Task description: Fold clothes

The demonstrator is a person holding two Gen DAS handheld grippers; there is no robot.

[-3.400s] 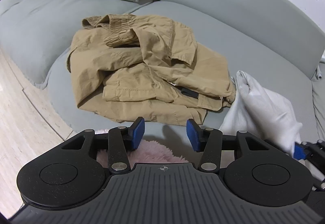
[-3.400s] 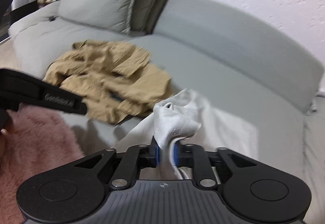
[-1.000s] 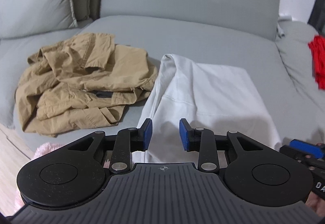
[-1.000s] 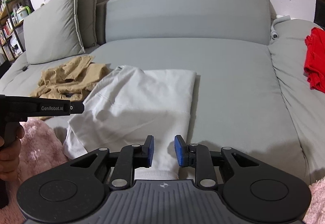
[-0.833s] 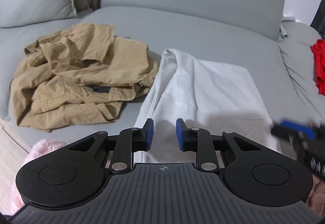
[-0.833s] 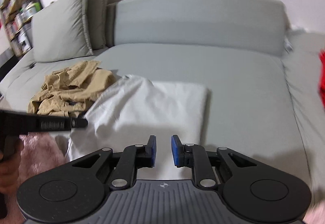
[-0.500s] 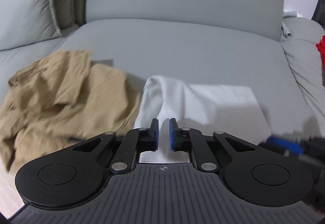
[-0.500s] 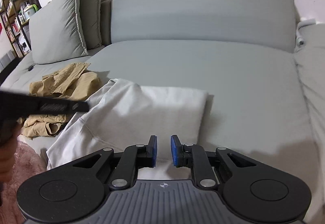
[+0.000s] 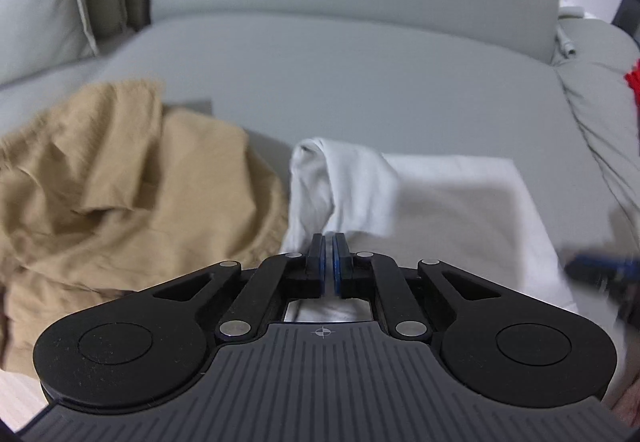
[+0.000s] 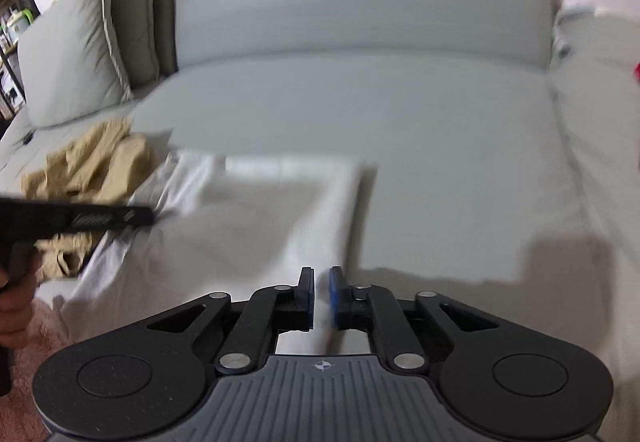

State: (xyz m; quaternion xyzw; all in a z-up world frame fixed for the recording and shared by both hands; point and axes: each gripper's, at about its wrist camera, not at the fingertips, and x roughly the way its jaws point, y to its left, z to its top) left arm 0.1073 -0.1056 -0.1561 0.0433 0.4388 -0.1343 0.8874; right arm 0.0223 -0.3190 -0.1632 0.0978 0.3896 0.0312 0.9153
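White garment (image 9: 448,201) centre frame on sofa (image 9: 360,89), left gripper (image 9: 328,256) jaws opening, still pinching its raised fold, right gripper (image 10: 320,296) jaws clenched on its near edge, tan garment (image 9: 120,177) at left.

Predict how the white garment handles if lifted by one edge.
Likely floppy: the white garment bunches into a soft ridge next to the tan clothes. Probably light: it lies thin and flat on the sofa. Lifting may drag it against those clothes.

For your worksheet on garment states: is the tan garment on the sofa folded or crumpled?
Crumpled. The tan garment lies in a bunched heap with uneven creases and a turned-up flap, left of the white garment; no flat, squared edges show.
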